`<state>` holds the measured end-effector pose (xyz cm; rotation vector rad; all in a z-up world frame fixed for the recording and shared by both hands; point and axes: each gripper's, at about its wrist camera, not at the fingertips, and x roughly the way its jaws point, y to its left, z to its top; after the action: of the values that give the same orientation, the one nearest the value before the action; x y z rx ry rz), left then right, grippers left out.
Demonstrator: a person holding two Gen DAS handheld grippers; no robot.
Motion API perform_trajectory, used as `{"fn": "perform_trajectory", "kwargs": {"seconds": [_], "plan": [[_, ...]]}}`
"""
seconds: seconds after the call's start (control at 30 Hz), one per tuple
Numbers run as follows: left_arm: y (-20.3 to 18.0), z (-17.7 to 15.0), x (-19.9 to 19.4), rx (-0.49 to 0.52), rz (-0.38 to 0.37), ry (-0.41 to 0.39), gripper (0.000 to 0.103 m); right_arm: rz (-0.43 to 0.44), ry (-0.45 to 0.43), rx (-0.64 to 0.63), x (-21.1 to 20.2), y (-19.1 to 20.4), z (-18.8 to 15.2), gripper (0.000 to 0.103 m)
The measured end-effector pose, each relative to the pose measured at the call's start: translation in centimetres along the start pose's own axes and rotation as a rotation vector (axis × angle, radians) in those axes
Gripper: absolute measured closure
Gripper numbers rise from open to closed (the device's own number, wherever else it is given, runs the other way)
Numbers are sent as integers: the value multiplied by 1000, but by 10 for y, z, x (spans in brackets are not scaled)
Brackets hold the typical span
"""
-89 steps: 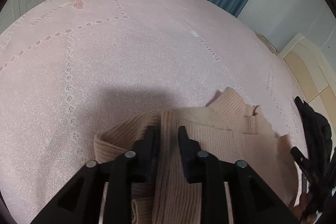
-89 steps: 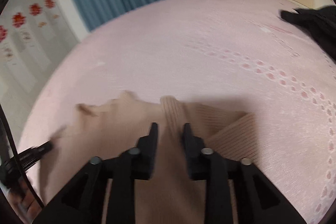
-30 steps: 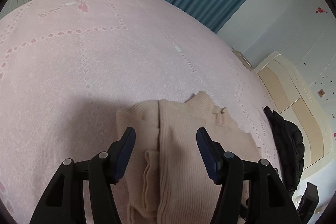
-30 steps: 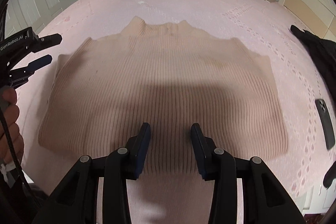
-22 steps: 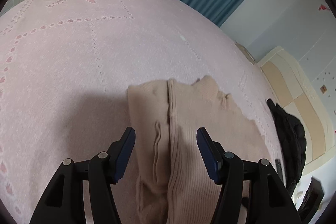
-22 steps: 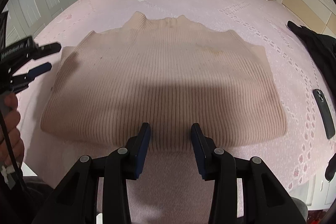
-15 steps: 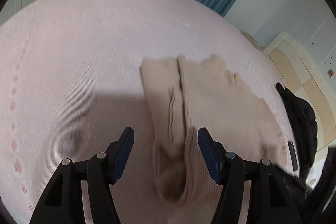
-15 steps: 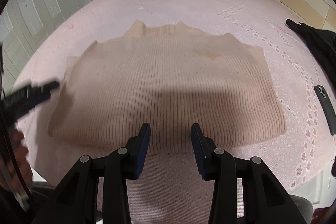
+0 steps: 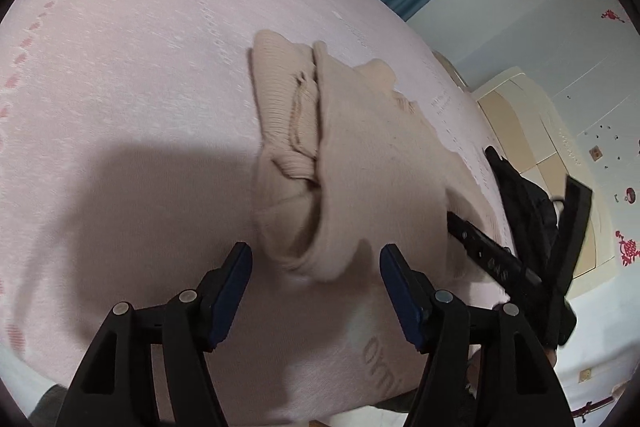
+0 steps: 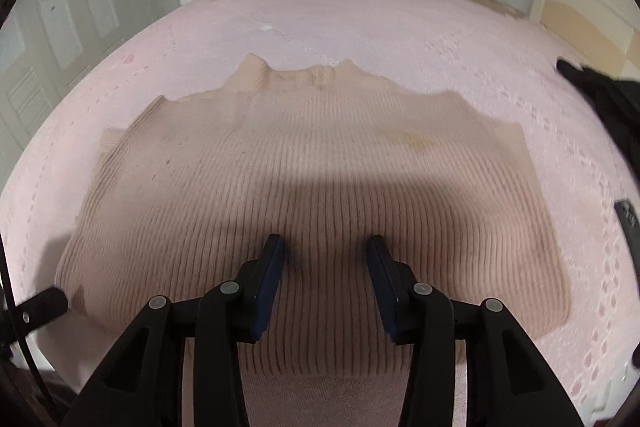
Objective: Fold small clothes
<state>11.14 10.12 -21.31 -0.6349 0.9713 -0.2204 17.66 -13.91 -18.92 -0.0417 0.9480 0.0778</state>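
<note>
Left gripper (image 9: 316, 263): black two-finger tool with blue pads, angled downward at the near left corner of the bed; jaws wide apart and just been opening, nothing pressed between the pads.
Right gripper (image 10: 325, 251): same black tool with blue pads, tilted steeply down over the near edge of the bed; jaws parted and just been opening, pads gripping nothing.
Hands: not clearly visible in either view.
</note>
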Motion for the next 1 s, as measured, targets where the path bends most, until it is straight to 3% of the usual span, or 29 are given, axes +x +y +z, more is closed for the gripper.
{"fn": "perform_trajectory", "kwargs": {"seconds": [0.17, 0.37, 0.5, 0.67, 0.77, 0.87, 1.0], "plan": [[-5, 14, 19, -58, -19, -24, 39, 77, -13, 27, -13, -22, -10, 59], [-26, 26, 41, -86, 49, -68, 40, 99, -37, 169, -28, -75, -14, 59], [-38, 36, 54, -74, 140, -91, 54, 68, -54, 232, -30, -112, -19, 59], [-62, 45, 60, 13, 247, -125, 82, 32, -74, 271, -27, -141, -16, 66], [-81, 48, 57, 110, 342, -152, 84, -2, -105, 267, -31, -150, -16, 66], [-111, 48, 57, 200, 447, -175, 85, 19, -121, 286, -34, -162, -18, 66], [-147, 48, 47, 302, 502, -219, 85, 6, -135, 313, -37, -179, -22, 66]]}}
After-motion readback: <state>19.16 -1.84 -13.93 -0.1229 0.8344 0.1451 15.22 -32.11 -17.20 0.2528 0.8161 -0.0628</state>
